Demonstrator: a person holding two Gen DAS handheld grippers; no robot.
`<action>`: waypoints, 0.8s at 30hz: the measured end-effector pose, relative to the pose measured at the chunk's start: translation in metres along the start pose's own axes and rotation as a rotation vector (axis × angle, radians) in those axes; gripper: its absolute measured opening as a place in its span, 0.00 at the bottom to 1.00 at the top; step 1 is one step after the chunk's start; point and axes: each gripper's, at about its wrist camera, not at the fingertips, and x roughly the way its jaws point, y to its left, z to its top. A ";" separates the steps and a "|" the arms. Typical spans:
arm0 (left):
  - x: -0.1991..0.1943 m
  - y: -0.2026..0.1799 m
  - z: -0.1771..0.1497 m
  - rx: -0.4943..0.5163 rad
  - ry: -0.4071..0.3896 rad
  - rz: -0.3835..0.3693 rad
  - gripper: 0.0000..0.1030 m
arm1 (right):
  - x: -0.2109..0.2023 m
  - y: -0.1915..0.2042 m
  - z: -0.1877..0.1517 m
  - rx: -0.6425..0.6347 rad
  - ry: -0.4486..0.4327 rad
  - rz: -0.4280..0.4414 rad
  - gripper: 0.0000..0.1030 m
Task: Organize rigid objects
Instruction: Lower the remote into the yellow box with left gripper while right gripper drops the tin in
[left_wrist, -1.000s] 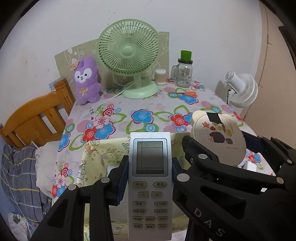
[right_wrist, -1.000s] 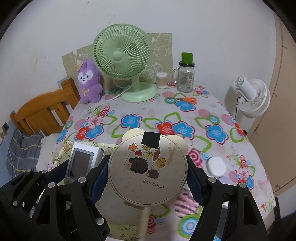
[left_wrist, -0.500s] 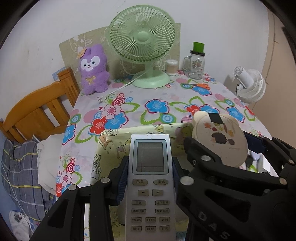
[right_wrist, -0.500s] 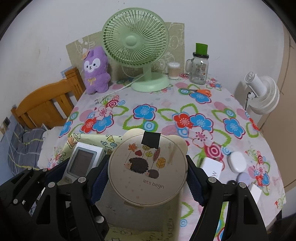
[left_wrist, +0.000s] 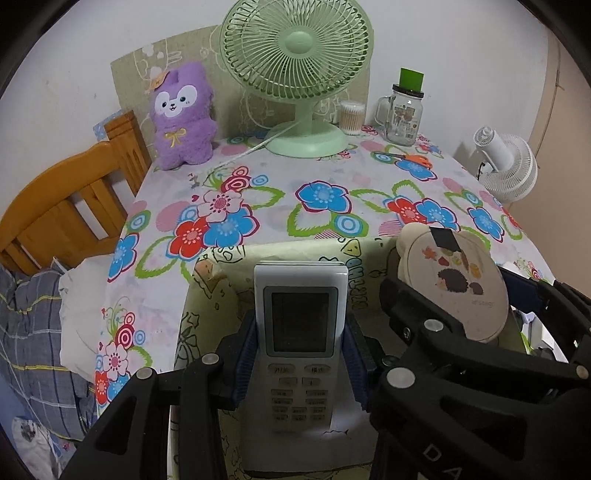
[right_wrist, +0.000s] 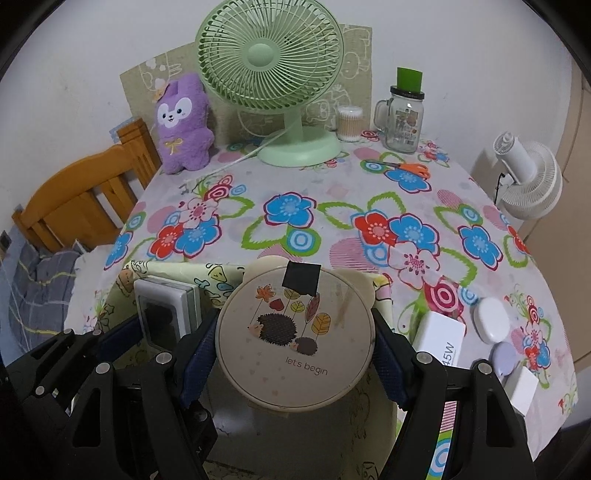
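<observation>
The left gripper (left_wrist: 301, 354) has its jaws clamped on a white remote (left_wrist: 300, 332), holding it upright above a cream box (left_wrist: 221, 273) at the near edge of the floral table (left_wrist: 280, 184). Beside it, the right gripper (right_wrist: 295, 350) squeezes a round mirror (right_wrist: 293, 332) over the same box, with a charger (right_wrist: 441, 339) nearby.

table (right_wrist: 332, 192), floral cloth | upper frame: green fan (right_wrist: 269, 74), purple plush (right_wrist: 183, 125), jar (right_wrist: 402, 118), scissors (right_wrist: 406, 168) | lower right: white charger box (right_wrist: 441, 338)
</observation>
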 end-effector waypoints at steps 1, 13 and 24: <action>0.001 0.001 0.000 -0.004 0.012 -0.005 0.44 | 0.000 0.000 0.000 0.001 -0.001 -0.002 0.76; -0.010 -0.002 -0.005 0.020 0.009 -0.030 0.79 | -0.003 0.003 -0.002 -0.017 0.010 0.027 0.86; -0.035 -0.016 -0.008 0.020 -0.030 -0.012 0.85 | -0.029 -0.003 -0.005 -0.024 -0.030 0.020 0.89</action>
